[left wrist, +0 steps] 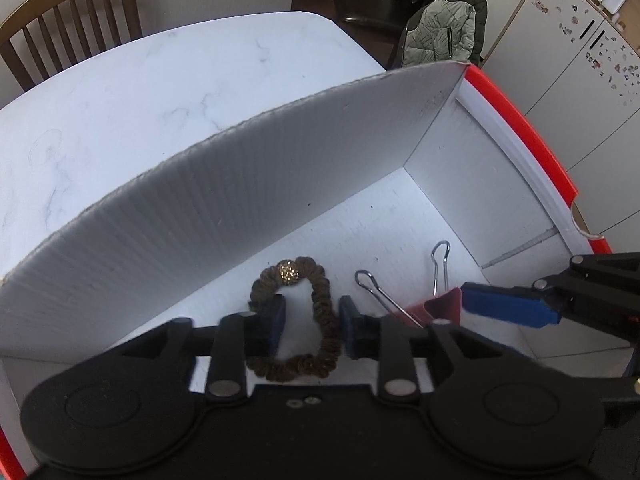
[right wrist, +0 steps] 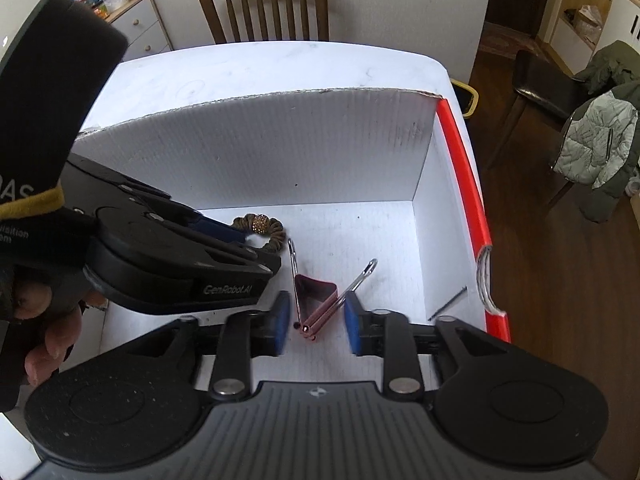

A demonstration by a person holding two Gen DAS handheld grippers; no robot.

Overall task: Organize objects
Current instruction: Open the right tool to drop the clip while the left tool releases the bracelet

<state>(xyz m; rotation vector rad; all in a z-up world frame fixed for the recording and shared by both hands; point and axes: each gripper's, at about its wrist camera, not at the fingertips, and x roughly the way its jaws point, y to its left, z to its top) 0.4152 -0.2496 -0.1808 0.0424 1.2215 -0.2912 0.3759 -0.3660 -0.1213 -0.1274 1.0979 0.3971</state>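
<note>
**Both grippers inside the box**

A white box [right wrist: 320, 148] with red edges stands on the marble counter [right wrist: 280, 64]. On its floor lie a brown hair tie [left wrist: 316, 320] and, just beside it, a pink binder clip [right wrist: 316, 300]. The left gripper [left wrist: 312, 328] straddles the hair tie, released. The right gripper [right wrist: 316, 322] straddles the clip, also released.

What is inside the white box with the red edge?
Inside the box lie a brown hair tie with a gold bead and a pink binder clip. Both open grippers reach in and cover part of the floor, so anything under them is hidden.
</note>
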